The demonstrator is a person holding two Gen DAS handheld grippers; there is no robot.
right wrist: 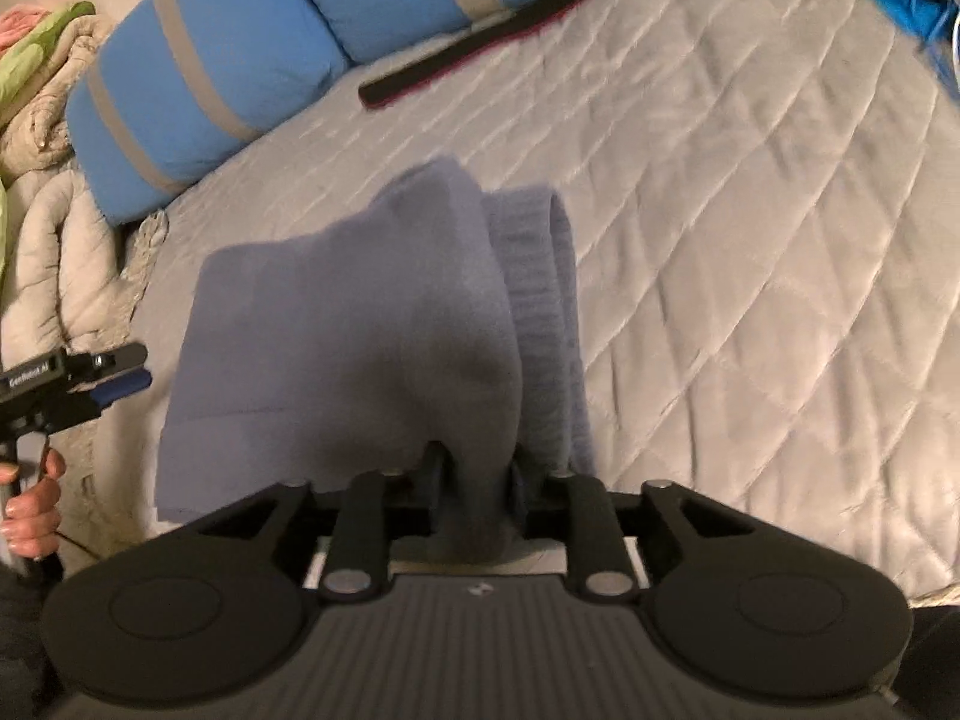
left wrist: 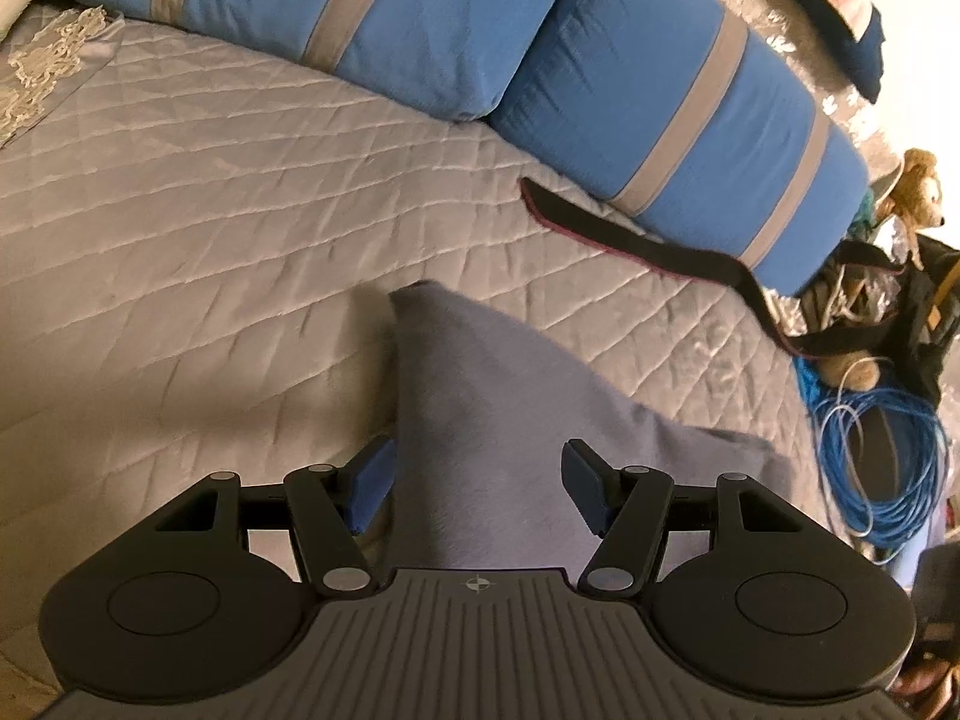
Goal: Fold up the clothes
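The right gripper (right wrist: 474,474) is clenched on a bunched fold of the grey-blue garment (right wrist: 360,324), which rises out of its jaws and drapes away ahead and to its left over the quilted bedspread (right wrist: 750,240). The left gripper (left wrist: 477,480) is released: its blue pads (left wrist: 372,480) stand apart, with a peaked corner of the same cloth lying between and beyond them, neither pad pressing it.

To do this fold well, the left claw probably ought to close on the corner just ahead of it before the right one carries its edge any further, so both ends travel level and the cloth lands flat. The ribbed band just right of the right claw looks doubled over and may need smoothing.

Ahead of both claws lie the blue striped pillows (left wrist: 372,18), with a dark strap (left wrist: 630,240) on the quilt just in front of them; it sits well beyond the garment but could catch a wide sweep. Far right of the left claw, off the bed, a blue cable coil (left wrist: 882,456) and a stuffed toy (left wrist: 912,186) lie clear of the work
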